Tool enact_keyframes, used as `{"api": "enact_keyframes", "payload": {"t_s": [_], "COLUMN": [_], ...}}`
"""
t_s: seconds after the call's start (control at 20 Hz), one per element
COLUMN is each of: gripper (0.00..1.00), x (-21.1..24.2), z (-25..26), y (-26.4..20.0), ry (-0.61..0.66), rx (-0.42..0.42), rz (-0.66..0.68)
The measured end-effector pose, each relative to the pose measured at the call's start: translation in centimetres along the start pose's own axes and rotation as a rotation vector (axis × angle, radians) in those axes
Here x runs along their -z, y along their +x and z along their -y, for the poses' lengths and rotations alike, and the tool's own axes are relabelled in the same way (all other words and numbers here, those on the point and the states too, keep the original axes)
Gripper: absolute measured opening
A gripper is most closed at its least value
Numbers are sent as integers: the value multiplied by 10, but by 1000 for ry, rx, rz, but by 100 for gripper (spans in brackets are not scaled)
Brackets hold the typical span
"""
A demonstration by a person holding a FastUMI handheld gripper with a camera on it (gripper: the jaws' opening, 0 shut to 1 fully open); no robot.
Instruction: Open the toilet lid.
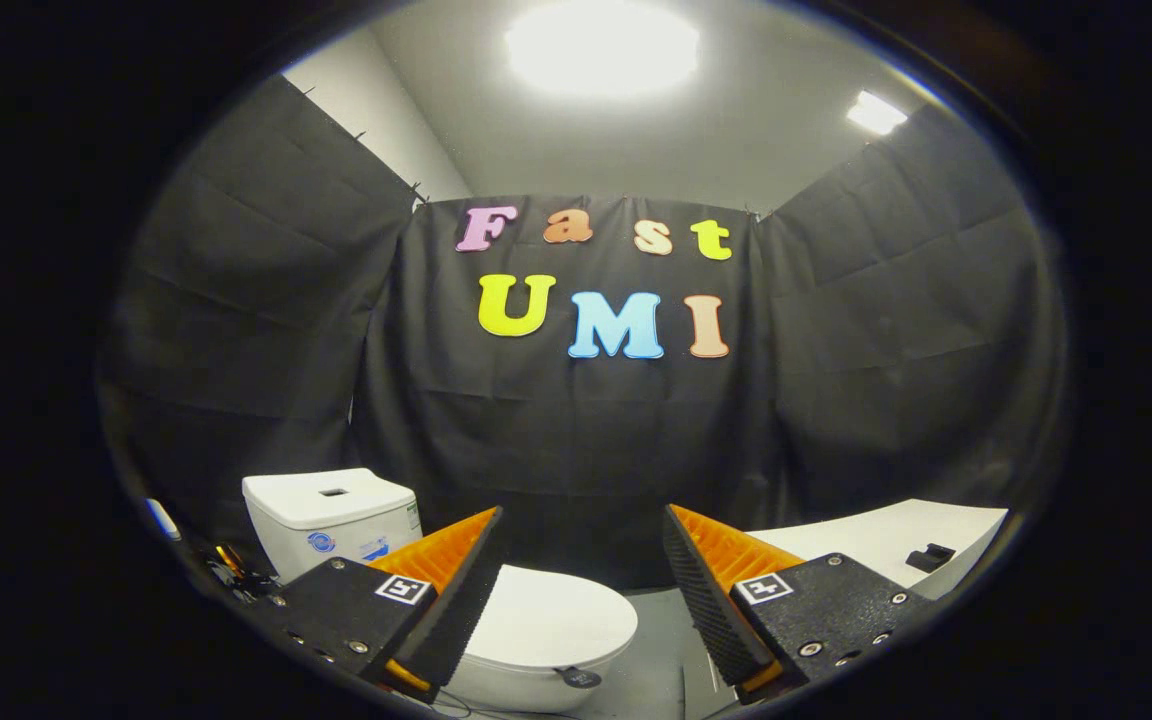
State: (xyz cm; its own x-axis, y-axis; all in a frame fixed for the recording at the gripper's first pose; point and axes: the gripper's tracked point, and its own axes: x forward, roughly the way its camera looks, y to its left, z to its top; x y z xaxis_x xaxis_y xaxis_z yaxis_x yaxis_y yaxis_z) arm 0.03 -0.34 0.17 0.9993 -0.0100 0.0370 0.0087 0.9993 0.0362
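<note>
One claw (581, 580) gaping — one toilet lid (551, 615) down.

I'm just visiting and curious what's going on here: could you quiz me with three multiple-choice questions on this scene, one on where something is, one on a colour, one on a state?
1. Where is the tank?
A. behind the lid
B. on the counter
C. between the fingers

2. What colour is the lid?
A. black
B. white
C. blue

3. How is the hand-held gripper?
A. shut on the lid
B. open, holding nothing
C. shut on the tank

Answers:
1 A, the tank stands beyond the lid.
2 B, the lid is white like the tank.
3 B, the fingers stand wide apart above the closed lid, touching nothing.
</note>
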Motion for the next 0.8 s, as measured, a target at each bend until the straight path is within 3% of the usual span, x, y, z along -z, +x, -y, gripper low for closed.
{"api": "enact_keyframes", "payload": {"t_s": [0.15, 0.3, 0.8], "gripper": [94, 94, 95], "x": [5, 16, 71], "z": [1, 6, 26], "y": [0, 7, 36], "ry": [33, 142, 460], "rx": [-4, 4, 127], "rz": [-1, -9, -116]}}
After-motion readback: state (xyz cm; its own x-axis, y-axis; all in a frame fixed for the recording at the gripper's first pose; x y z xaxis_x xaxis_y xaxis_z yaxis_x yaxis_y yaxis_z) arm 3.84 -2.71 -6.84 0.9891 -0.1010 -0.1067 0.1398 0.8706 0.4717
